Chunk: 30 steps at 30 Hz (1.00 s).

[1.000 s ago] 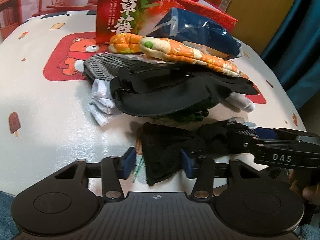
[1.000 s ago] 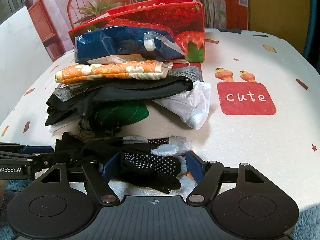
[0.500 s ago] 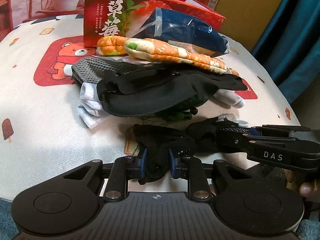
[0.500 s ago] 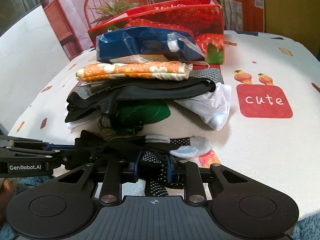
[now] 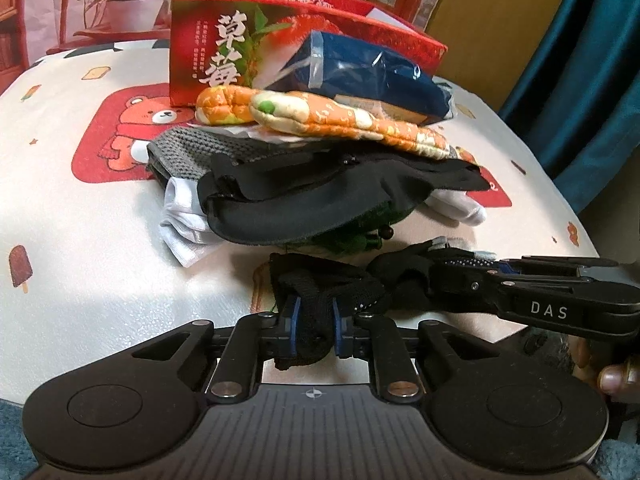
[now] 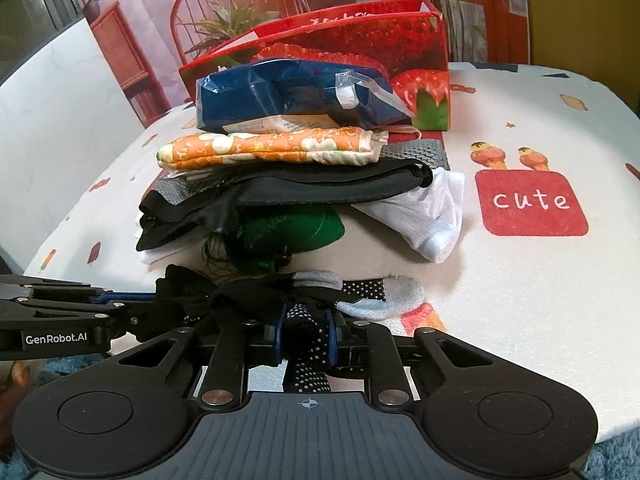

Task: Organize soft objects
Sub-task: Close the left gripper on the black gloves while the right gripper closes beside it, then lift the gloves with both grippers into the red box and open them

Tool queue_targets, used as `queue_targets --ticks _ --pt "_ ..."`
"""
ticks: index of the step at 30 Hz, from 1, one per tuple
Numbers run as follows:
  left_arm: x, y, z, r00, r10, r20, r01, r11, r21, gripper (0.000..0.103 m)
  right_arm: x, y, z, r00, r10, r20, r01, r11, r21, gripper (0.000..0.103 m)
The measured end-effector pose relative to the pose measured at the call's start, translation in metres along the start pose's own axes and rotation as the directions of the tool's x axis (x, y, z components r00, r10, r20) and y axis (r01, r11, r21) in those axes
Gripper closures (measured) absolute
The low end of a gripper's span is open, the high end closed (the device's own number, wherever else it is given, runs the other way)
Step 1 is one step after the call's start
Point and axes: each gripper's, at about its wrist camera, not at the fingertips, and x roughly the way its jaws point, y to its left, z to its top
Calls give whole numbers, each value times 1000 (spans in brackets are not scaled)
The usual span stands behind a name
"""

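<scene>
A black sock [image 5: 320,284] with white grip dots and a grey toe [image 6: 396,296] lies stretched along the table's near edge. My left gripper [image 5: 314,320] is closing, its blue pads pressing on the sock's bunched black end. My right gripper [image 6: 306,332] is closing too, pads pinching the dotted part [image 6: 308,344]. Each gripper shows in the other's view: the right gripper [image 5: 460,276] from the right side, the left gripper [image 6: 132,308] from the left. Behind the sock sits a pile: a blue wrapped pack [image 5: 372,76], an orange patterned pouch [image 5: 340,116], black fabric [image 5: 320,200], white socks [image 5: 180,216], a green item [image 6: 292,228].
A red strawberry box [image 5: 224,52] stands behind the pile. The table [image 5: 80,240] has a white cloth with bear and "cute" prints [image 6: 532,200]. A grey knit cloth [image 5: 180,152] lies under the pile. A red chair [image 6: 240,12] and a blue curtain [image 5: 592,80] stand beyond.
Both grippers have gone from wide open around the sock to pinched on it. The sock's ends have bunched up between the pads. Neither hand has shifted much.
</scene>
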Motion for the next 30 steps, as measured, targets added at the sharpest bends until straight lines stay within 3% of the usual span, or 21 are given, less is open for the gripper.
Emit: queue_targets --ticks 17,22,30 --pt "-20 -11 -2 998 -49 35 48 998 37 87 -31 0 5 996 32 79 -35 999 35 87" --pt "-49 -23 1 990 -45 134 32 995 97 87 -56 9 8 988 41 146 -42 999 3 87" --pt "-90 -40 32 958 -50 283 3 986 164 87 -91 17 39 962 76 262 -68 997 -41 87"
